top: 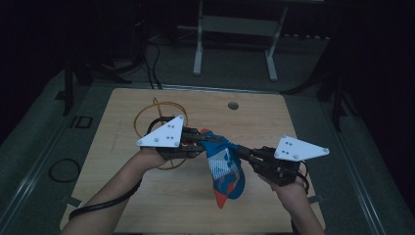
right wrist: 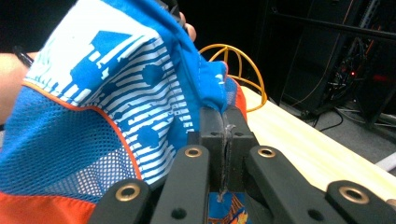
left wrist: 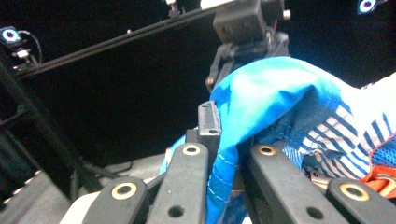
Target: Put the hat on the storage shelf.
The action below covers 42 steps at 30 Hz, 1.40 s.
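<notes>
A blue, white and orange garment [top: 224, 165] hangs stretched between my two grippers above the wooden table [top: 147, 205]. My left gripper [top: 199, 138] is shut on the garment's upper left edge; its jaws pinch blue cloth [left wrist: 224, 154] in the left gripper view. At the garment's right edge my right gripper [top: 243, 152] is shut as well. In the right gripper view its pads [right wrist: 212, 135] press together on a thin fold of the blue fabric [right wrist: 135, 70]. The lower, orange end of the garment [top: 221, 199] droops toward the table.
A yellow wire ring frame [top: 159, 113] lies on the table behind the left gripper, also the yellow wire ring frame [right wrist: 238, 65] in the right gripper view. A round hole [top: 233, 105] sits near the table's far edge. White desk legs [top: 197, 54] stand beyond on the dark floor.
</notes>
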Motion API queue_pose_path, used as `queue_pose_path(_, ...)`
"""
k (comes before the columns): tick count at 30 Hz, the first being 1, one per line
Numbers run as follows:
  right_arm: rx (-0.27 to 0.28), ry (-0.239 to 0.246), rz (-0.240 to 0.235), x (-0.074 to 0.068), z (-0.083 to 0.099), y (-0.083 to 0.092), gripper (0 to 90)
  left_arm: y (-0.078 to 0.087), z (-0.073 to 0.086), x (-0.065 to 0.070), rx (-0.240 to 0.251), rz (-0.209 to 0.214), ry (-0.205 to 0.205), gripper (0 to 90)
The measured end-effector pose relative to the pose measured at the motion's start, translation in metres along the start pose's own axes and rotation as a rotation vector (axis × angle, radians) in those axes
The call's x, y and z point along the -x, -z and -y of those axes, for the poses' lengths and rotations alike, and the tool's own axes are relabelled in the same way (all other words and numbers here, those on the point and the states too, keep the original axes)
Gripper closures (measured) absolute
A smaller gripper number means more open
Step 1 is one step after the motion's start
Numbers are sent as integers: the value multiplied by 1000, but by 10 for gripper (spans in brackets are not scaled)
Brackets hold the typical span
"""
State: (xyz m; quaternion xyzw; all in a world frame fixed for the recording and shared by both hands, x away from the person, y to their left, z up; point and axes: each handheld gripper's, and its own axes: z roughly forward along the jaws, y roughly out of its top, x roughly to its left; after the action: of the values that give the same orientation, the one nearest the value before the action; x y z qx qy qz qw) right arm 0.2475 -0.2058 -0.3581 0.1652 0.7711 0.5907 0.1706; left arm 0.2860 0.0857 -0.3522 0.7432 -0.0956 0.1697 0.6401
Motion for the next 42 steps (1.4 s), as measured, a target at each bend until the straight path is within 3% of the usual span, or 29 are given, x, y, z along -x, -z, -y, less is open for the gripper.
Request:
queue_pose_path(6, 2, 19, -10, 0, -6, 2, 892, 9, 0, 2, -48, -27, -3, 862)
queue_pose_path(9, 6, 18, -12, 0, -9, 4, 894, 16, 0, 2, -71, -65, 11, 755)
queue_pose_path(14, 24, 4, -7, 4, -13, 7, 894, 33, -1, 0, -110, -150, 118, 647)
queue_pose_path(18, 38, -5, -14, 9, -20, 8, 894, 53, 2, -1, -124, -202, 197, 632)
queue_pose_path(24, 50, 6, -7, 15, -37, 1, 894, 88, 11, 3, -152, -293, 257, 606)
queue_pose_path(29, 61, 2, -20, 18, -51, -15, 894, 116, 21, 16, -181, -367, 280, 528)
queue_pose_path(34, 69, 15, -36, 19, -70, -39, 894, 134, 42, 33, -253, -477, 304, 296)
queue_pose_path(42, 38, 20, -47, 25, -95, -88, 894, 157, 85, 65, -283, -614, 431, 78)
